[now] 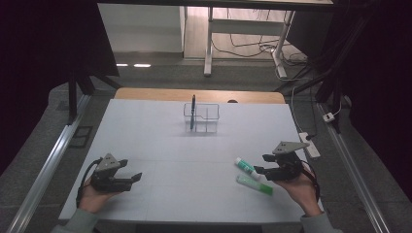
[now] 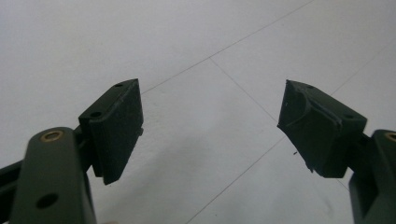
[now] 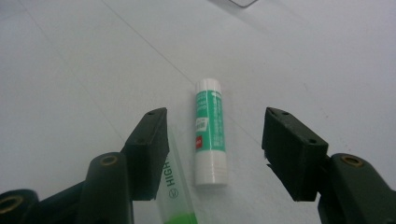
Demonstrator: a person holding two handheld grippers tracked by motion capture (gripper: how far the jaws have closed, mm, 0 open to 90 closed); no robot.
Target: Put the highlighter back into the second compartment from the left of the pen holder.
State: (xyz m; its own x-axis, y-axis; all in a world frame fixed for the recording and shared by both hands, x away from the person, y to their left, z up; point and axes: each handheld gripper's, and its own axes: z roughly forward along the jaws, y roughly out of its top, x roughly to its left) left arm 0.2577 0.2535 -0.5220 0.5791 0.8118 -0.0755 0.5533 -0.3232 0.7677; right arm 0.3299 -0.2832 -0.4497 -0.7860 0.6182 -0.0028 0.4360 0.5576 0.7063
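Two tubes lie flat on the white table (image 1: 160,145) near its right front corner, just ahead of the right gripper (image 3: 212,154): a glue stick (image 3: 209,130) with a green and white label too small to read, and beside it a clear green highlighter (image 3: 173,186) printed "HIGH". That gripper's jaws stand apart, released, the glue stick lying between them untouched. Left gripper (image 2: 210,126) hovers over bare table at the left front, its jaws spread and holding nothing. A clear organizer (image 1: 201,117) stands mid-table, far back, with a dark pen (image 1: 193,111) upright in it.
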